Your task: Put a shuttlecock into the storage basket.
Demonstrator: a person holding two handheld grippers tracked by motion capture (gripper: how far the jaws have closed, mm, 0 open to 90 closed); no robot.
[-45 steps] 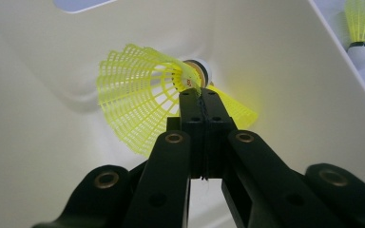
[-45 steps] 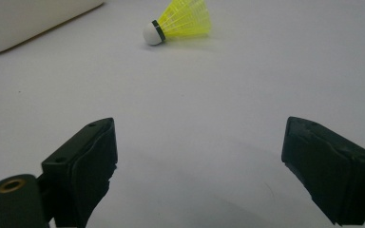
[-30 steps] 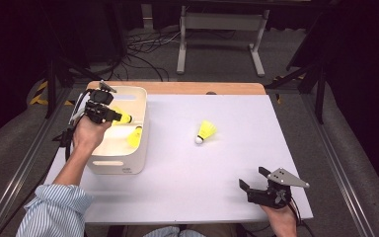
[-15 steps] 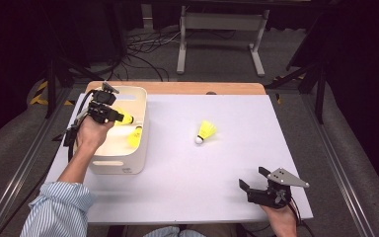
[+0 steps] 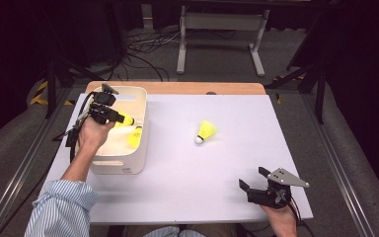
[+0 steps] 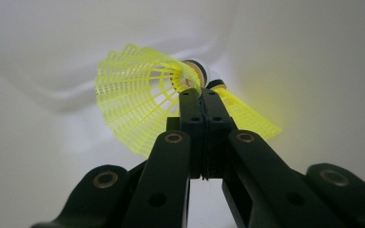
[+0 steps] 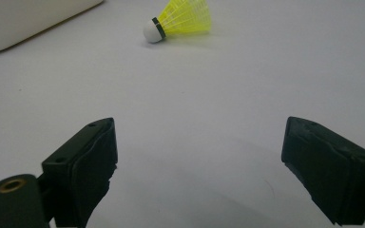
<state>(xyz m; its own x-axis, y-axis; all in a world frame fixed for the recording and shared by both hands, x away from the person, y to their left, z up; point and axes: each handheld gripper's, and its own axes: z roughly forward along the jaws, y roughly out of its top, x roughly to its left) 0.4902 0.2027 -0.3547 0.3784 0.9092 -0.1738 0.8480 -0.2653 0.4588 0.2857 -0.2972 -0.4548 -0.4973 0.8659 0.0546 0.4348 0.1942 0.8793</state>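
Little moved since earlier frame: left tool [image 5: 121, 118] shifted slightly, still over white bin [image 5: 128, 168] at counter's [image 5: 177, 197] left. Jaws fully closed, pinching held shuttlecock [image 6: 142, 102] at skirt edge near its cork, inside the bin. Second shuttlecock [image 5: 135, 138] lying in bin just beside it. Right tool [image 5: 251, 180] parked at near right corner, jaws wide apart, gripping nothing. Third shuttlecock [image 5: 205, 132] on its side mid-counter, well apart from both tools.

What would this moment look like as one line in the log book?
left gripper: jaws shut on shuttlecock, over white bin | right gripper: jaws open, empty | loose shuttlecock: lying on table
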